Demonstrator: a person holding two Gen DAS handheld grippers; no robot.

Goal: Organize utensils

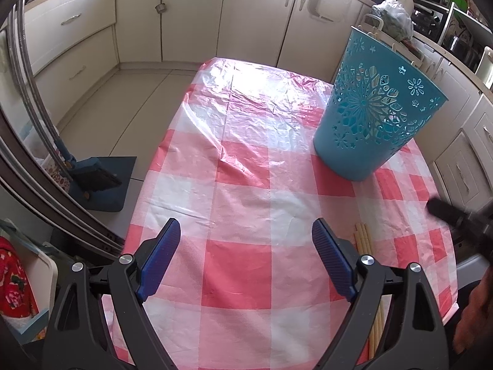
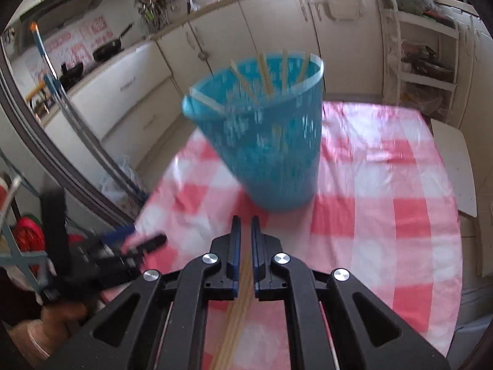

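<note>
A blue perforated basket (image 1: 374,114) stands on the checked tablecloth (image 1: 240,203) at the far right. In the right wrist view the basket (image 2: 265,141) is blurred and holds several wooden chopsticks (image 2: 265,75). My left gripper (image 1: 246,234) is open and empty above the cloth. A bundle of wooden chopsticks (image 1: 363,236) lies on the cloth just right of its right finger. My right gripper (image 2: 245,225) is nearly shut, with chopsticks (image 2: 238,305) lying between its fingers; the basket is just ahead of it.
Cream kitchen cabinets (image 1: 197,15) run along the back and right. A blue dustpan with brush (image 1: 101,182) stands on the floor left of the table. A white shelf rack (image 2: 428,52) stands at the back right. The table edge drops off at the left.
</note>
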